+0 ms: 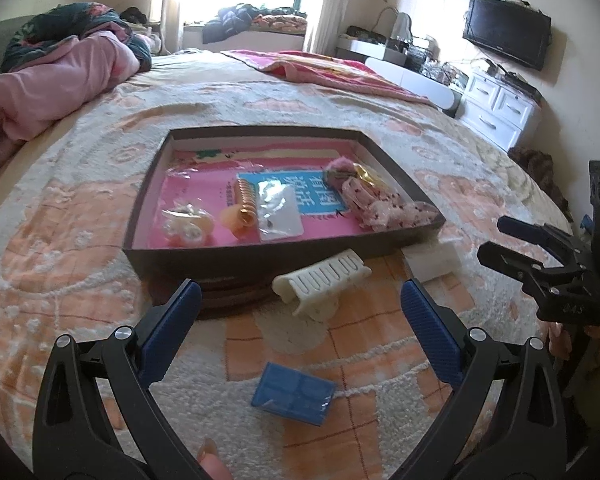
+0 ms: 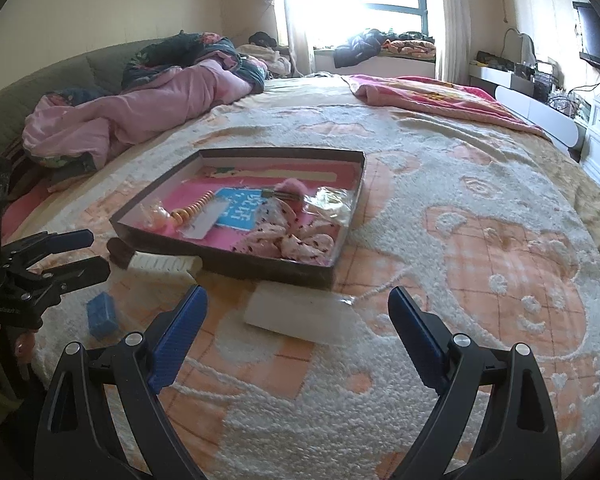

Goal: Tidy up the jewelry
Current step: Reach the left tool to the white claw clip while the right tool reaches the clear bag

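Note:
A dark shallow box [image 1: 256, 256] [image 2: 236, 262] lies on the bed and holds hair clips, a gold spiral tie [image 1: 247, 196], a plastic bag and spotted pink scrunchies [image 1: 383, 204] [image 2: 296, 242]. A white claw clip [image 1: 319, 280] [image 2: 164, 262] lies just in front of the box. A small blue case [image 1: 294, 394] [image 2: 102, 312] lies nearer. A white flat box [image 2: 300, 316] [image 1: 433, 258] lies by the dark box's near right corner. My left gripper [image 1: 300, 328] is open above the blue case, behind the claw clip. My right gripper [image 2: 296, 332] is open over the white flat box.
The bed has a white and orange bear blanket [image 2: 479, 240]. A pink duvet [image 1: 48, 92] is heaped at the far left, a pink cover [image 1: 339, 68] at the far end. White drawers [image 1: 499, 108] and a wall TV [image 1: 505, 30] stand to the right.

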`<state>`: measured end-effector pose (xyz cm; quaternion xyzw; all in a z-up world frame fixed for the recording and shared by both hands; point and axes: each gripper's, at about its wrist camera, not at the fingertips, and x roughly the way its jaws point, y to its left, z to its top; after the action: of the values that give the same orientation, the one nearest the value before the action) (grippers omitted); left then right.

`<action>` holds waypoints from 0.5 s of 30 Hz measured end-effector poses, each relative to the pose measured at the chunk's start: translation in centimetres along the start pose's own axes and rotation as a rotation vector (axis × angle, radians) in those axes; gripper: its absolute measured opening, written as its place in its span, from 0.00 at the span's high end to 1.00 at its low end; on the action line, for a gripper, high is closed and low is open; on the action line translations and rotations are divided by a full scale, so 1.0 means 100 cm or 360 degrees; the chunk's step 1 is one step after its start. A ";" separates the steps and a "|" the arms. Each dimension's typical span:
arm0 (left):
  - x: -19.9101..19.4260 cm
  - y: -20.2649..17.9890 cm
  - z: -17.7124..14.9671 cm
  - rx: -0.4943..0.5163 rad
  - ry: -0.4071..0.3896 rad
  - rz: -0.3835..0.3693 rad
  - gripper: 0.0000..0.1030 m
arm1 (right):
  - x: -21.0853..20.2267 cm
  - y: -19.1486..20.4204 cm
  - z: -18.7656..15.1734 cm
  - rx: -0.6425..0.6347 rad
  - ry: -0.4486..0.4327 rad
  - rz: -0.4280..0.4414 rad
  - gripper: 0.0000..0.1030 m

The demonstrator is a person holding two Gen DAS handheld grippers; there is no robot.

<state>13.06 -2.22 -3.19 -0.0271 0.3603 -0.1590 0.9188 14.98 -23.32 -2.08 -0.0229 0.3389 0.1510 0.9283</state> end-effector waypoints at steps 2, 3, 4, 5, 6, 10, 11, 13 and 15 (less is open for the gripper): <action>0.003 -0.003 -0.002 0.0007 0.0016 -0.0013 0.11 | 0.001 -0.002 -0.002 0.0008 0.0007 -0.0007 0.13; 0.005 -0.004 -0.003 0.0011 0.0023 -0.0016 0.12 | 0.002 -0.003 -0.002 0.0013 0.0012 -0.0006 0.13; 0.007 -0.006 -0.004 0.0020 0.0034 -0.0025 0.14 | 0.002 -0.003 -0.002 0.0017 0.0014 -0.0007 0.13; 0.008 -0.006 -0.005 0.0024 0.0039 -0.0035 0.15 | 0.003 -0.004 -0.003 0.0017 0.0014 -0.0012 0.13; 0.009 -0.007 -0.005 0.0028 0.0040 -0.0043 0.17 | 0.003 -0.004 -0.003 0.0017 0.0014 -0.0013 0.13; 0.013 -0.007 -0.005 0.0064 0.0016 -0.0061 0.19 | 0.005 -0.005 -0.004 0.0021 0.0022 -0.0013 0.13; 0.014 -0.006 -0.004 0.0070 0.0016 -0.0062 0.19 | 0.006 -0.005 -0.005 0.0023 0.0027 -0.0012 0.13; 0.019 -0.006 -0.001 0.0092 0.0029 -0.0066 0.22 | 0.007 -0.006 -0.005 0.0027 0.0034 -0.0012 0.13; 0.024 -0.005 0.000 0.0107 0.0044 -0.0063 0.26 | 0.009 -0.008 -0.006 0.0033 0.0043 -0.0009 0.13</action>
<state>14.61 -3.44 -4.65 -0.0011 0.3669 -0.1896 0.9107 15.52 -23.89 -3.13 -0.0163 0.3528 0.1445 0.9243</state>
